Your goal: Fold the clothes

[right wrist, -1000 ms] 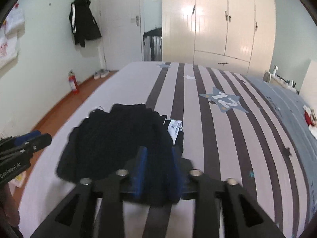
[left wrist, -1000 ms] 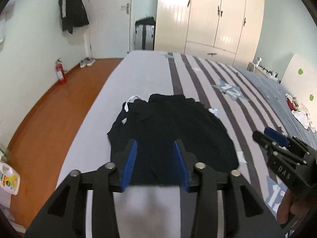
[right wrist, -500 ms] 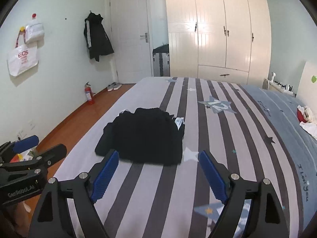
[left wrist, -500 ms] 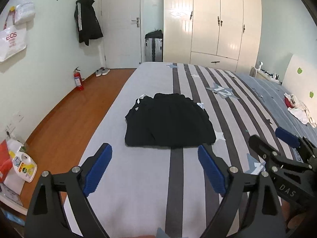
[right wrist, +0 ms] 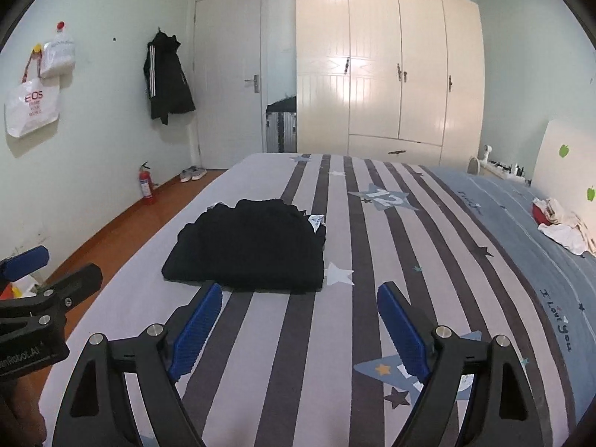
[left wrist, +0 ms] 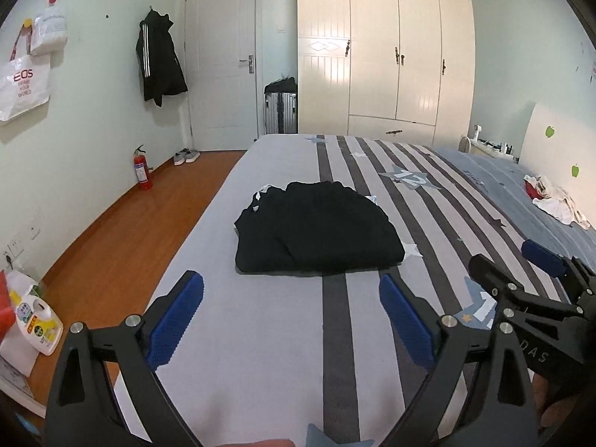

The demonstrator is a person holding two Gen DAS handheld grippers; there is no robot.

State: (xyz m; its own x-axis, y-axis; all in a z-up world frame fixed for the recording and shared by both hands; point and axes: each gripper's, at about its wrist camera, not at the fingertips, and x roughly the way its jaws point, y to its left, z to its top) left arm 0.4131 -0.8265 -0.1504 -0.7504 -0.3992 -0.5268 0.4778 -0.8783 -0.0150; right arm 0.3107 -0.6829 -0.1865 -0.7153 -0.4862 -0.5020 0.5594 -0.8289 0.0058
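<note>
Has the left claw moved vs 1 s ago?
Yes. The left claw has pulled back and opened: the black folded garment, earlier between its fingers, now lies clear ahead on the striped bed.

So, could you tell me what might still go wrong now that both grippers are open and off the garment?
1. The folded black garment looks bulky and rounded, so its top layer could slump open.
2. It lies near the bed edge on the wooden floor side; a nudge from the left gripper might push it off.
3. A white tag pokes out at its far corner, so the right gripper may need to tidy the fold.
</note>
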